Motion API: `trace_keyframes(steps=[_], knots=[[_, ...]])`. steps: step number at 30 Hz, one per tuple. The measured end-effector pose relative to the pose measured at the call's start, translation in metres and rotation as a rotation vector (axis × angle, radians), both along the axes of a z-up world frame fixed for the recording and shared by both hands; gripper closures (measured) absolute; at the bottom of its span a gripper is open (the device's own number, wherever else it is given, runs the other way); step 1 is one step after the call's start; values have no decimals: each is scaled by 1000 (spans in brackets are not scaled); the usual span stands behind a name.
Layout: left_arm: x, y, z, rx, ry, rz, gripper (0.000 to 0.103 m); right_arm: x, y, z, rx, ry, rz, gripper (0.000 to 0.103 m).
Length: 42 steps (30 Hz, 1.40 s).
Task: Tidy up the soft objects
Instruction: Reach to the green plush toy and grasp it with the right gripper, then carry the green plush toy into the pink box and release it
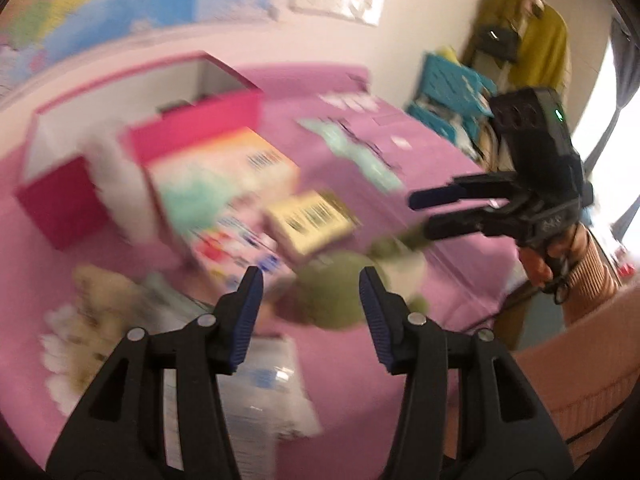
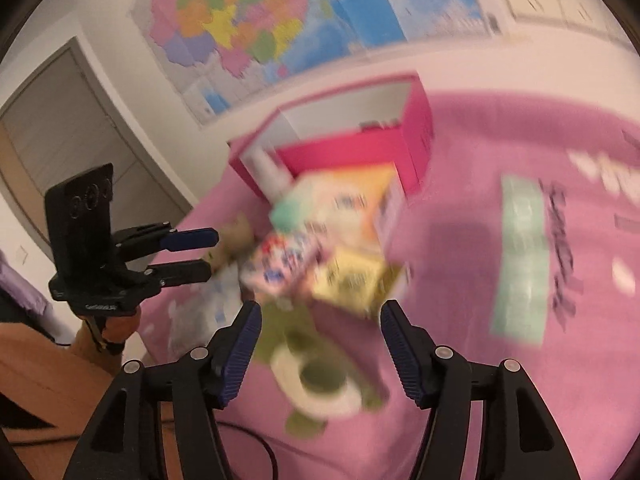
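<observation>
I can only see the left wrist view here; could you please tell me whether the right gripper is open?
Observer: Yes, the right gripper is open and empty, with the green plush toy lying on the pink cloth between its fingers.
Operator: Thank you. What is behind my left gripper?
Observer: A grey door stands behind the left gripper.
Operator: And above the pink box?
Observer: A coloured map hangs on the wall above the pink box.
</observation>
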<state>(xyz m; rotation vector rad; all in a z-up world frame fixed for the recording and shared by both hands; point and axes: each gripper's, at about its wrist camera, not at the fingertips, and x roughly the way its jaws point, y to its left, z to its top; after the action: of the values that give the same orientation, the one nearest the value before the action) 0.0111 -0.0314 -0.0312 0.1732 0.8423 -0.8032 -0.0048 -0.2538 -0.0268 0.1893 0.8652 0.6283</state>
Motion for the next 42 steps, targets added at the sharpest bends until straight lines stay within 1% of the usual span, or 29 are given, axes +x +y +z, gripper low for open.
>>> trace_keyframes(steps=[2,4,7,8,9,10,12,13,17,19,22,25,30,33,35,38,40,42], knots=[[-5,-11,-9,31,14,-23,51,-6,-3,-11,12,31,-9,39],[-5,-17,-18,44,44,-28,51,-10,-5,-21,23,44,-23,39],[-1,-23,-31,58,83,-6,51,-8,-8,-28,30,51,-49,39],[1,-24,-33,48,94,0,51,-8,-9,-30,39,61,-55,45],[3,-23,-35,35,102,6,49,-7,-9,-31,36,60,-56,54],[5,-23,-35,27,107,13,49,-8,-8,-32,32,57,-55,58],[7,-23,-35,14,114,23,49,-8,-6,-32,40,51,-50,75],[7,-23,-35,12,117,29,50,-8,-6,-32,46,46,-49,79],[9,-19,-35,-32,154,58,51,-8,-2,-29,32,30,-62,80],[7,-18,-32,-52,158,66,52,-8,-1,-26,28,18,-65,81],[3,-14,-18,-81,130,78,52,-10,0,-16,34,-5,-67,81],[1,-5,2,-112,87,84,52,-11,1,1,35,-43,-59,81],[9,10,44,-129,-27,133,52,-1,10,41,42,-149,-28,81],[24,27,71,-151,-83,173,52,15,21,65,55,-214,-5,81],[37,38,89,-154,-130,208,52,28,28,79,65,-260,8,81],[60,52,109,-150,-175,271,52,51,44,102,82,-318,21,81],[73,63,118,-147,-192,305,52,70,57,115,80,-354,26,81],[92,75,122,-149,-190,345,52,93,70,124,88,-363,26,81]])
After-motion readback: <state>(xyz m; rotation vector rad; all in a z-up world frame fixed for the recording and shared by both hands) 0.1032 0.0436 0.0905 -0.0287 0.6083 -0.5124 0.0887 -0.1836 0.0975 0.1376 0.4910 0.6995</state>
